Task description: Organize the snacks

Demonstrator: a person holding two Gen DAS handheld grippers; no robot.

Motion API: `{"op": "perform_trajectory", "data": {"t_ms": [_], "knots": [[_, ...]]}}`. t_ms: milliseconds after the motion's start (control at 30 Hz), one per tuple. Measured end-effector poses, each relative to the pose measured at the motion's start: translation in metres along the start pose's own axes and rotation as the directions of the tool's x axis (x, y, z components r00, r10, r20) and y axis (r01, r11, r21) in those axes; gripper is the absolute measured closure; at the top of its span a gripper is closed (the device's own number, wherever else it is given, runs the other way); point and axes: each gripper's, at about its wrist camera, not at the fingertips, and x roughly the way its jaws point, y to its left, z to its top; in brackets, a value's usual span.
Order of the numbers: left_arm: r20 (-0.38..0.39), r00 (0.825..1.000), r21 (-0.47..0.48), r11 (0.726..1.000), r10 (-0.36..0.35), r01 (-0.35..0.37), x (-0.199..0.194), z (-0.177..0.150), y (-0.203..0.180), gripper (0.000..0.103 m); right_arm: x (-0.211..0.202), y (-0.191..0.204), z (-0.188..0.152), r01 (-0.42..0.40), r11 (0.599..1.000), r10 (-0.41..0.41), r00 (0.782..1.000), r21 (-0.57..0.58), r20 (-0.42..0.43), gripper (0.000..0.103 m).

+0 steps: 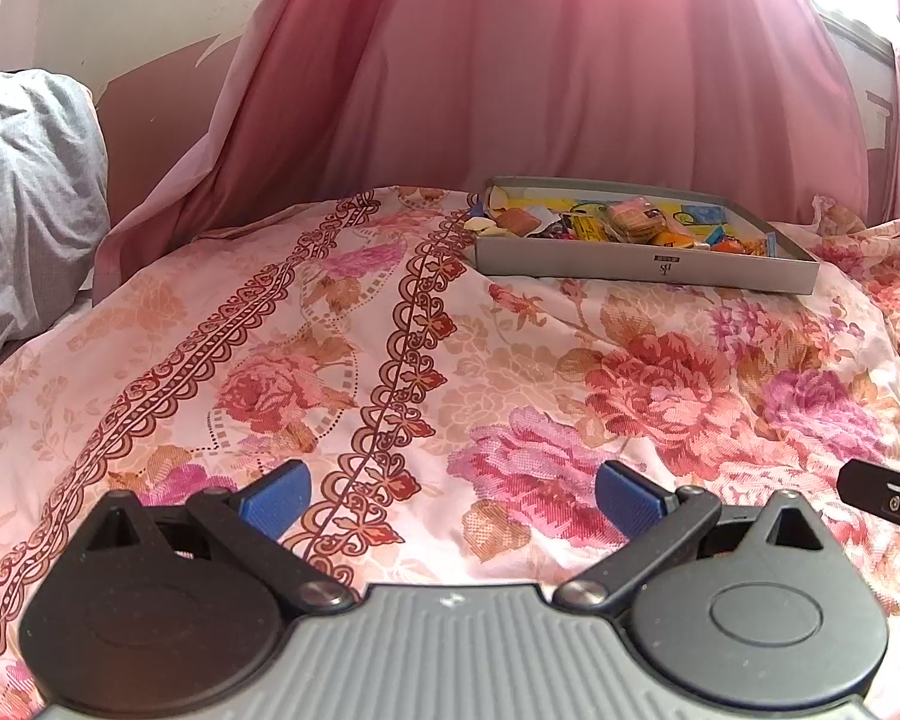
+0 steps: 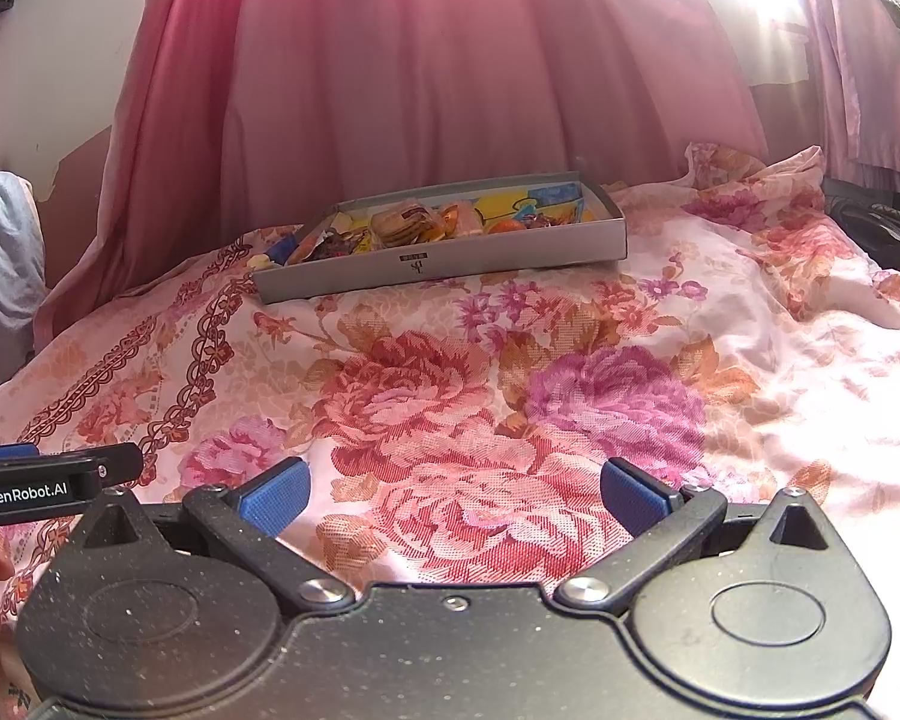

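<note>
Your left hand-held gripper (image 1: 453, 498), marked "GenRobot.AI", and right hand-held gripper (image 2: 455, 495) gape wide, empty, over the bed (image 2: 510, 372); the snack box (image 2: 450, 264) rests near its far edge.

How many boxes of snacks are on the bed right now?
1. A single grey box of snacks sits on the floral bedspread near the pink curtain, ahead of both open grippers. Others may lie out of view.

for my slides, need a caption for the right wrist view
Open right gripper above a floral bedspread, facing a grey box of snacks.
</note>
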Motion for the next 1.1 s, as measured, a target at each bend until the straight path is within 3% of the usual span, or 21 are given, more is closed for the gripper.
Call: {"op": "perform_trajectory", "data": {"t_ms": [1100], "knots": [[0.000,1.000,0.004,1.000,0.000,0.000,-0.0005,-0.0004,-0.0004,0.000,0.0020,0.0001,-0.0016,-0.001,1.000,0.001,1.000,0.000,-0.005,0.001]]}}
